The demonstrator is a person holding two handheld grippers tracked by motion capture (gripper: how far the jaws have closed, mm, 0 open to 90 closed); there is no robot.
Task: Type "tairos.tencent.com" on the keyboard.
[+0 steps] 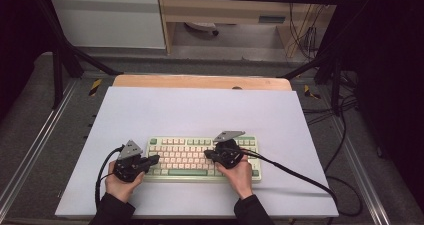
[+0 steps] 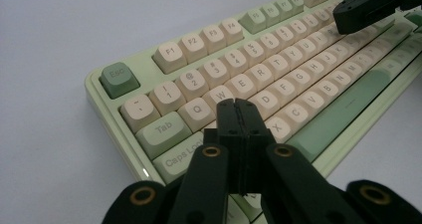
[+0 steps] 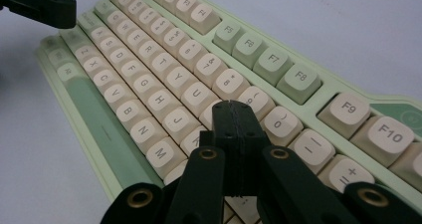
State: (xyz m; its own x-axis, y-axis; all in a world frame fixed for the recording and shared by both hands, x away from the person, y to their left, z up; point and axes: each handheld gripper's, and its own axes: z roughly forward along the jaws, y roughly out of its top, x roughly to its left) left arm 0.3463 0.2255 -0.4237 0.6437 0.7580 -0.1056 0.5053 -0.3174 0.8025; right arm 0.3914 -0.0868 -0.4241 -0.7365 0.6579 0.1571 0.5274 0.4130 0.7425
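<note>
Counting what I see from the operating station, with the keyboard as landmark:
Keyboard: one, pale green case with cream and green keycaps (image 1: 202, 157), lying flat on the near half of the white sheet, its long side running across the table.
White sheet: one (image 1: 200, 110), covering the table top; the keyboard sits on it nearer the person's edge than the far edge.
Wooden table edge: one strip (image 1: 200, 81), showing beyond the sheet, well apart from the keyboard.
Grippers: two, one in each hand.
Left gripper: (image 1: 154, 160) at the keyboard's left end; in the left gripper view its tips (image 2: 237, 106) are pressed together with nothing between them, poised over the keys around the W and the row below it; I cannot tell whether they touch a keycap.
Right gripper: (image 1: 207, 155) over the keyboard's right half; in the right gripper view its tips (image 3: 234, 108) are pressed together, empty, over the keys just beside the 9 and 0; contact with a key I cannot tell.
Hands: two, the left (image 1: 120, 185) off the keyboard's left front corner, the right (image 1: 240, 177) at its front edge.
Cables: two, black, one trailing from each gripper away from the keyboard.
Grey three-cornered plates: two, one atop each gripper.
</note>
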